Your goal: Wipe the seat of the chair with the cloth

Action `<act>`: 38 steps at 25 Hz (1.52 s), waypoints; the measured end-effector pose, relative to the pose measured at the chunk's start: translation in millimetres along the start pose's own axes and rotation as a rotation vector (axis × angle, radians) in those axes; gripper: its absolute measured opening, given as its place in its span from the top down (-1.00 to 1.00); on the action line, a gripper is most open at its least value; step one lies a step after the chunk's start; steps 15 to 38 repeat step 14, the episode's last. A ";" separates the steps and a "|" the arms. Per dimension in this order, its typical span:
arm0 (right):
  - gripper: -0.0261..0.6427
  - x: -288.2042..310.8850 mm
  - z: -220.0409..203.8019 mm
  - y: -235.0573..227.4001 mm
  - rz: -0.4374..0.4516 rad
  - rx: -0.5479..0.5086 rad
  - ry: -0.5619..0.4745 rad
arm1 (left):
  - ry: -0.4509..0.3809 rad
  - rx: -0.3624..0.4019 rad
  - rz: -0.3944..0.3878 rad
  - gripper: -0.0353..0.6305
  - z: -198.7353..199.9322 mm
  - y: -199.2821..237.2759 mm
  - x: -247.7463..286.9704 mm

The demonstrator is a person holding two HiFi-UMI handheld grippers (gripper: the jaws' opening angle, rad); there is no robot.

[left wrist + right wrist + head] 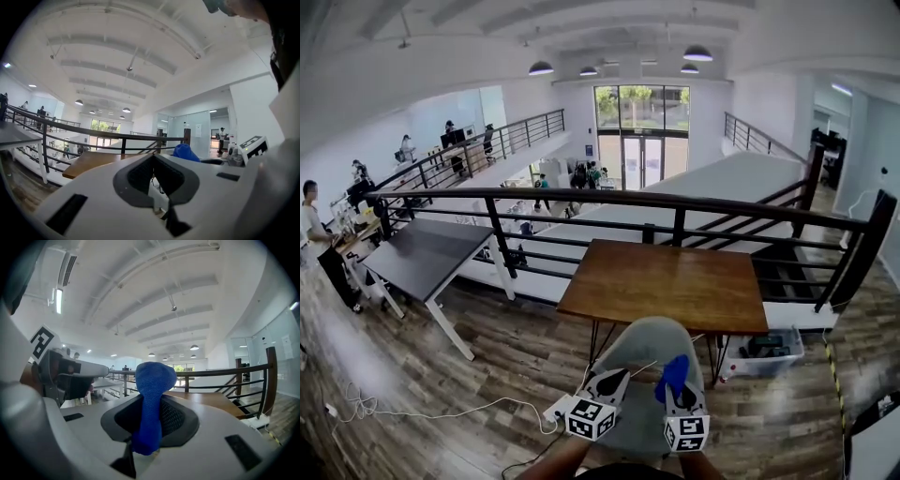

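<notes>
Clamped in the right gripper (pixel 150 416): a small blue knitted cloth (pixel 152 390), bunched, standing up in a rounded wad above the closed jaws. Judged soft, light and limp; no risk of breakage, some risk of slipping out under drag. Best held deep in the bunch, as now, with a free wad left to meet the seat. Left gripper (pixel 154 183) closed on nothing, jaws together. In the head view, both held low and side by side, pointing forward and upward, above a grey rounded shell chair (pixel 639 342) tucked against a brown wooden surface (pixel 675 281). No contact yet between cloth and seat. Probably a downward tilt of the right wrist needed first.
</notes>
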State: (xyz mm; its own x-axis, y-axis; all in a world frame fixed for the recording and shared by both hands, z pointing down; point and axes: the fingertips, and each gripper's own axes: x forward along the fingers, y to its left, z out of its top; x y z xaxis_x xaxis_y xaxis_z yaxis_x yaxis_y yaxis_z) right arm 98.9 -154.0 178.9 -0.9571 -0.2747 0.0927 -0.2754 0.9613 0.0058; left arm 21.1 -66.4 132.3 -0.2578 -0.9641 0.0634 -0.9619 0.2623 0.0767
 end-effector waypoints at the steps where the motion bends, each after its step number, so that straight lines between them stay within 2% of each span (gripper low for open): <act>1: 0.63 0.4 -0.4 -1.3 -0.001 -0.002 -0.002 | 0.000 0.007 0.011 0.87 -1.2 2.8 1.2; 7: 0.63 9.1 0.1 0.9 -0.001 -0.025 -0.026 | 0.014 0.010 0.036 0.87 -13.0 16.7 0.6; 38: 0.63 19.1 7.6 -2.4 -0.003 -0.033 -0.045 | 0.022 0.021 0.024 0.87 -14.5 20.7 12.1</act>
